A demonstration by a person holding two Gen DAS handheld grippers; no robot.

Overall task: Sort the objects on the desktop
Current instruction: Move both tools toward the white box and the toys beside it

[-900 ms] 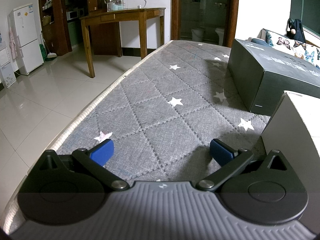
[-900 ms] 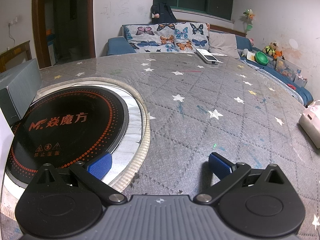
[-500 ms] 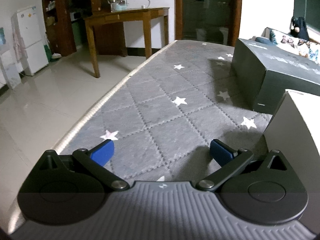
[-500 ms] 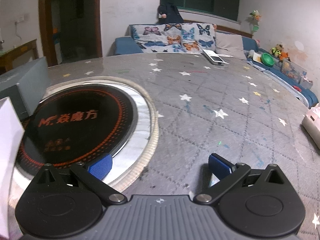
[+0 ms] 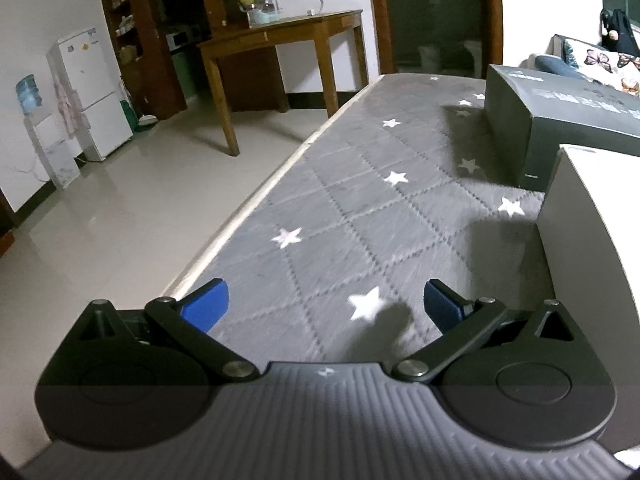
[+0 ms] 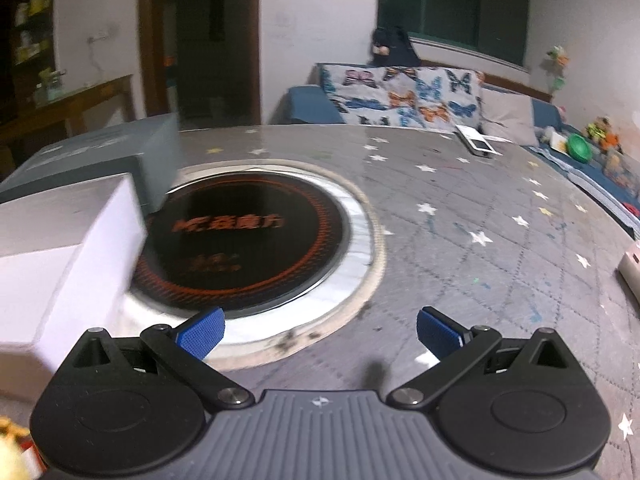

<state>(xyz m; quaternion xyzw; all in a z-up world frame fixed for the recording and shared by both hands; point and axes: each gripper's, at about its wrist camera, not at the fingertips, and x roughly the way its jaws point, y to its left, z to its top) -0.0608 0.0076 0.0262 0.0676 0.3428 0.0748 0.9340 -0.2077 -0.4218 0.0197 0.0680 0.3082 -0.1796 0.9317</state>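
- Over the grey star-printed table cover (image 5: 360, 216), near its left edge, the left gripper (image 5: 326, 308) hangs with its blue fingers spread wide and nothing between them.
- Just right of that gripper stands a white box (image 5: 592, 216); its grey-looking side wall faces the camera, close to the right fingertip but not clearly touching it.
- Behind the white box sits a dark grey box (image 5: 560, 128), the two just beside each other.
- Off the table, a wooden side table (image 5: 280, 36) and a white fridge (image 5: 92, 92) stand on the tiled floor.
- On the right wrist view, the right gripper (image 6: 320, 332) also has its fingers held wide apart and empty, above the near rim of a round black cooktop (image 6: 248, 240) set into the table.
- The white box (image 6: 68, 248) lies to the left of that gripper, beside the cooktop and possibly overlapping its rim; blur makes this hard to judge.
- A small white device (image 6: 476, 142) rests far across the table, near a butterfly-print cushion (image 6: 404, 96).
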